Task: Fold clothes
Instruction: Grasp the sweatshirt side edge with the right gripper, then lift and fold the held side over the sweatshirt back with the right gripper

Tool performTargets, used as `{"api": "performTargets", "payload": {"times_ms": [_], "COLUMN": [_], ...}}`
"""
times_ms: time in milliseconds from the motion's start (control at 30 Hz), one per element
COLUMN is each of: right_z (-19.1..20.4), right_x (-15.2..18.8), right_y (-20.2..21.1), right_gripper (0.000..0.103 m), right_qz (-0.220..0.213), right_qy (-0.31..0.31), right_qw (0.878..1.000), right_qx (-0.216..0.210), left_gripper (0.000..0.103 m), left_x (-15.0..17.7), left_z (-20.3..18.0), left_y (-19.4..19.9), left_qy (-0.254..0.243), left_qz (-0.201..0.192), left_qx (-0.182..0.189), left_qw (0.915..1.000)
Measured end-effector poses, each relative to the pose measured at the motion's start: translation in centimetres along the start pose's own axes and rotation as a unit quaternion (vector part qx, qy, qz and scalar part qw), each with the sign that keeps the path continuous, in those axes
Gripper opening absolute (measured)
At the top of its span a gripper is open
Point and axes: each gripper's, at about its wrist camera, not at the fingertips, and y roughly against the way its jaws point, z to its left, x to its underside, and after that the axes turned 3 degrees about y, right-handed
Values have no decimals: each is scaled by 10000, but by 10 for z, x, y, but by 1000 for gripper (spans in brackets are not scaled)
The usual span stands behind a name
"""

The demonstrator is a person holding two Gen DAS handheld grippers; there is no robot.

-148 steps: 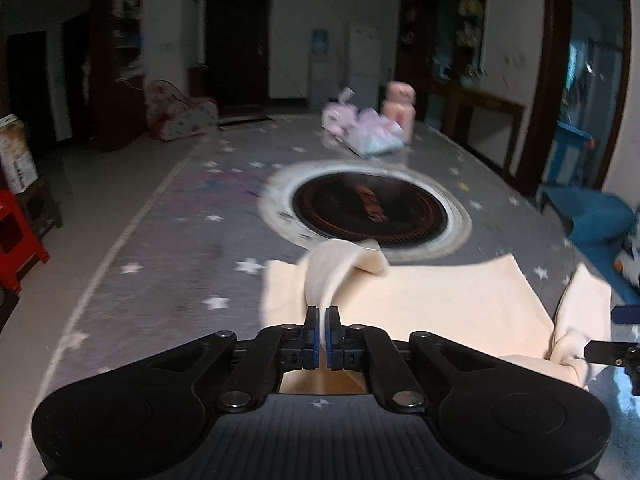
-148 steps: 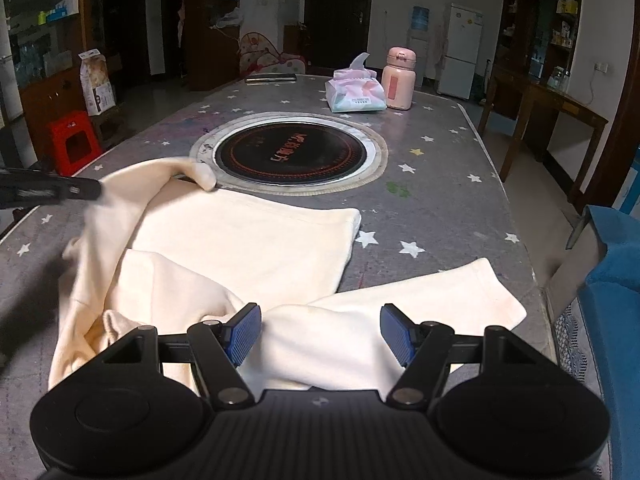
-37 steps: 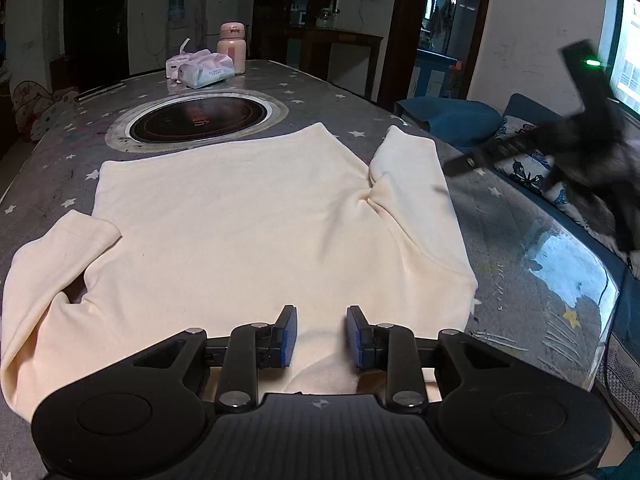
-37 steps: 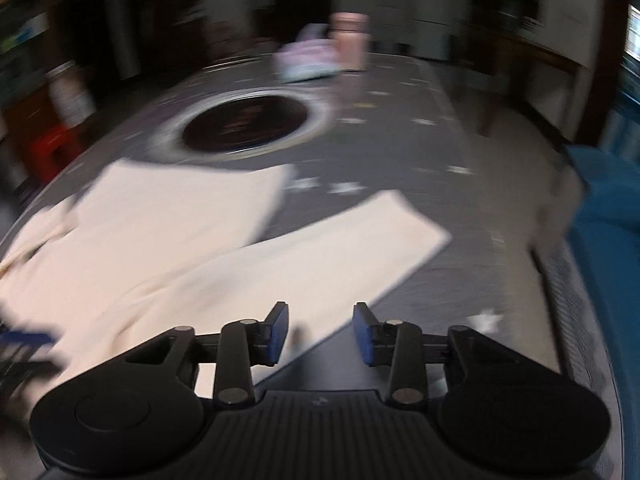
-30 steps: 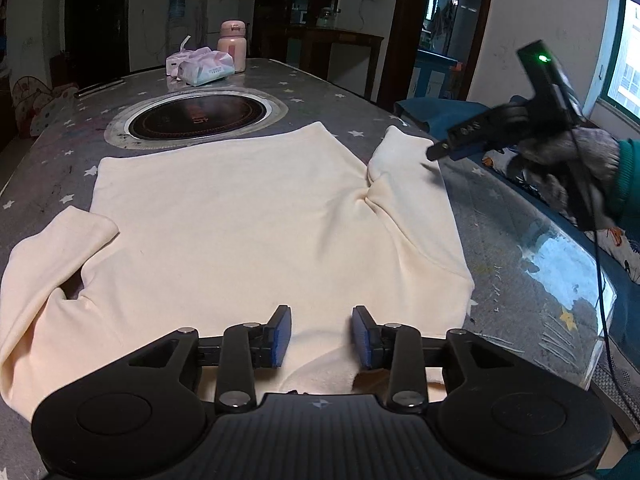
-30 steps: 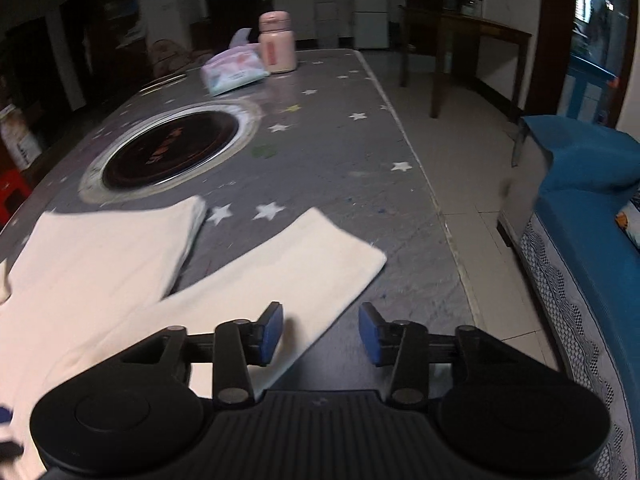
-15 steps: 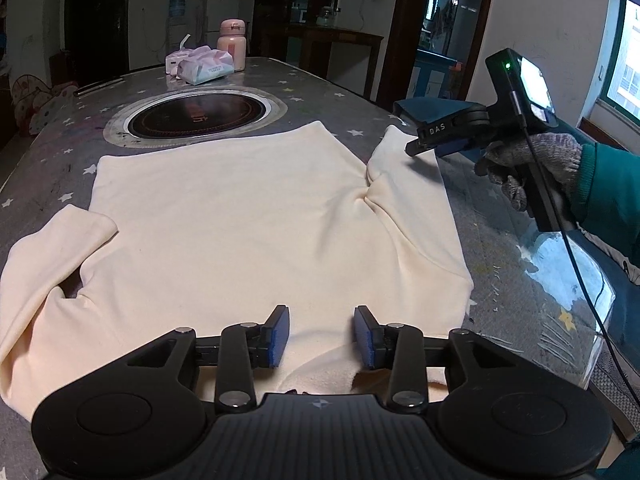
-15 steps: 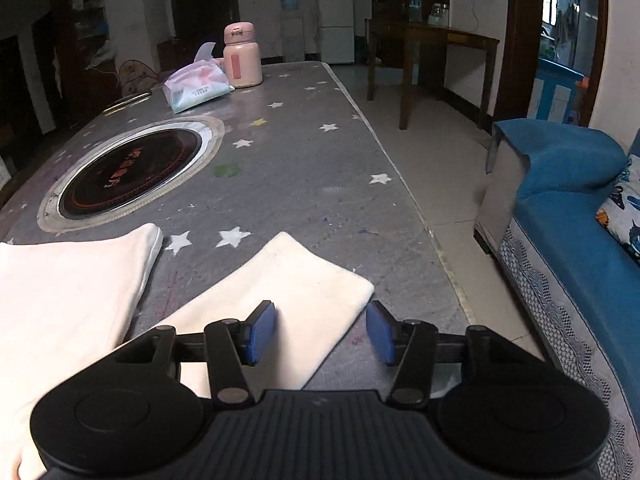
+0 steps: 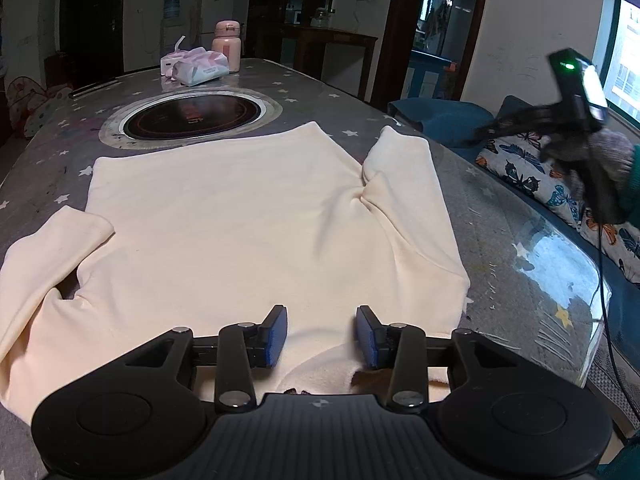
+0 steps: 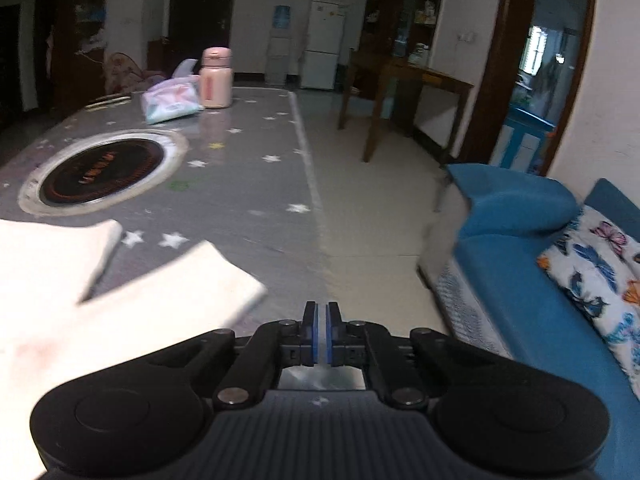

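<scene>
Sweater [image 9: 248, 216] lies spread flat ahead of your left gripper [image 9: 321, 336], whose spread jaws hover empty over its collar, while your right gripper [image 10: 321, 334], pressed together on nothing, must reopen to pinch the sleeve [image 10: 160, 292] beside it for folding.

The right wrist view is smeared with motion: the cream sweatshirt [image 10: 132, 292] at eight o'clock is a soft blur, its body and sleeve running off the left edge. The left gripper [image 9: 322, 334] hides the collar beneath its black housing, only a curve of neckline peeking between the pads. The left sleeve [image 9: 36, 276] slips out at nine o'clock. At three o'clock in the left wrist view the right gripper [image 9: 486, 132] is blurred; its fingertips can't be made out. The gloved hand [image 9: 604, 160] is cut by the right edge. The print on the wipes pack [image 9: 202, 67] at eleven o'clock is too small to read.
</scene>
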Motion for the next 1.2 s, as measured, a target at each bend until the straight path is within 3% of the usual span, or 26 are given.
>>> {"api": "performTargets", "payload": {"times_ms": [67,133,267,433,600,667,700,733,900,1200], "right_z": [-7,-8,3,24,33,35,36,36,32,7], "right_x": [3,6,2,-5,-6,-6,-6,-7,-8,7], "right_y": [5,5,-14,-42,-63,-64,-63,-62,-49,3], "right_gripper": [7,29,32,34,34,25,12,7,4,3], "right_qz": [86,49,88,188,236,202,184,166,60,-139], "right_qy": [-69,-240,-441,-434,-613,-601,-576,-551,-412,105], "right_qw": [9997,9990,9962,9949,9934,9938,9942,9946,9969,9995], "right_qx": [-209,-385,-749,-890,-937,-917,-890,-863,-666,251], "left_gripper": [43,43,43,43,43,43,43,43,43,43], "left_x": [1,1,1,0,-1,-1,-1,-1,0,1], "left_z": [0,-1,-1,-1,0,0,0,0,1,5], "left_y": [0,0,0,0,0,-1,-1,-1,0,1], "left_qy": [-4,-4,35,56,46,51,41,37,27,0], "left_qz": [-9,-15,-7,1,13,15,16,16,15,35], "left_qx": [5,-2,-19,-30,-14,-9,-6,-3,11,130], "left_qw": [10000,10000,10000,10000,10000,10000,10000,10000,10000,9999]}}
